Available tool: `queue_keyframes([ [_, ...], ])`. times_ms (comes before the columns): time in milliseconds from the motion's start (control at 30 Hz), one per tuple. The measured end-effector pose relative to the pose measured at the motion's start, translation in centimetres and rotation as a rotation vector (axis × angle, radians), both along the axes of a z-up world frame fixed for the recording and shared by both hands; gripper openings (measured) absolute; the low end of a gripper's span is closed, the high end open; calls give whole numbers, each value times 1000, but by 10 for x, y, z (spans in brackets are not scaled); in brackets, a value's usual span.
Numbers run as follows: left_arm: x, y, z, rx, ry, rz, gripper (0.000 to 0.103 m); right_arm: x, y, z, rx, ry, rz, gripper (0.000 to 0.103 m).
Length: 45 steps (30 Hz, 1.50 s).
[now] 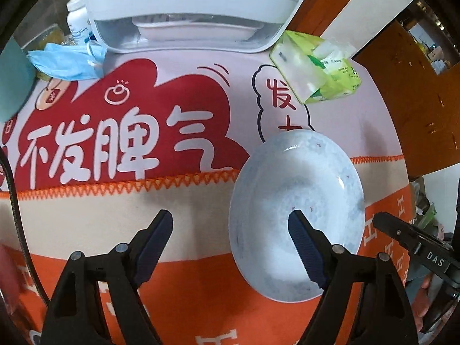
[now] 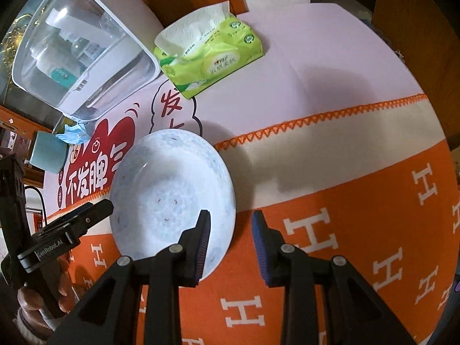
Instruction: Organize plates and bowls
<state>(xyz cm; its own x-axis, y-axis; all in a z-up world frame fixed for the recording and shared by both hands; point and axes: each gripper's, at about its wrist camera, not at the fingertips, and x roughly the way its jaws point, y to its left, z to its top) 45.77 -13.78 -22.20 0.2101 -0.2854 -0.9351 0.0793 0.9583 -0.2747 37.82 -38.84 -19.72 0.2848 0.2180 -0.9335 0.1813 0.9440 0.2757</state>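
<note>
A pale blue-white bowl point(image 1: 296, 189) point(image 2: 169, 189) sits upright on the orange and cream tablecloth point(image 1: 178, 281). My left gripper point(image 1: 230, 224) is open and points down over the bowl's left rim, one finger above the inside and the other above the cloth. My right gripper point(image 2: 231, 221) stands narrowly open astride the opposite rim, with its left pad over the bowl's inside and its right pad over the cloth. A gap shows between each pad and the rim. Each view catches the other tool's black fingers point(image 1: 394, 230) point(image 2: 83, 218) at its edge.
A white dish rack with a clear cover point(image 1: 187, 5) point(image 2: 86, 49) stands at the back and holds a white plate point(image 1: 198, 28). Beside it lie a green tissue pack point(image 1: 319, 69) point(image 2: 210, 54), a blue face mask point(image 1: 66, 60), a bottle point(image 1: 77, 14) and a teal cup point(image 2: 49, 155).
</note>
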Motion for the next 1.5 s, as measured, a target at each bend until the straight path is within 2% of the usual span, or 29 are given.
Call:
queue_keyframes([
  [233, 4, -9, -14, -23, 25, -17, 60, 12, 1, -14, 5, 21, -4, 29],
  [367, 6, -14, -22, -44, 50, -37, 47, 16, 5, -25, 6, 50, 9, 19],
  [467, 7, -19, -26, -33, 51, -60, 33, 17, 6, -32, 9, 66, 12, 12],
  [533, 8, -21, -27, -23, 53, -67, 17, 18, 6, -34, 21, 63, 14, 7],
  [600, 9, -22, -29, -6, 49, -65, 12, 17, 5, -34, 31, 60, 10, 7],
  [733, 10, -20, -31, -35, 58, -89, 10, 17, 4, -34, 41, 60, 17, 6],
  [1033, 11, -16, -29, -26, 81, -115, 9, 18, 4, -33, 41, 59, 21, 6],
  [1500, -18, -8, -19, -19, 117, -100, 8, -2, 8, -29, 46, 103, 24, 6],
])
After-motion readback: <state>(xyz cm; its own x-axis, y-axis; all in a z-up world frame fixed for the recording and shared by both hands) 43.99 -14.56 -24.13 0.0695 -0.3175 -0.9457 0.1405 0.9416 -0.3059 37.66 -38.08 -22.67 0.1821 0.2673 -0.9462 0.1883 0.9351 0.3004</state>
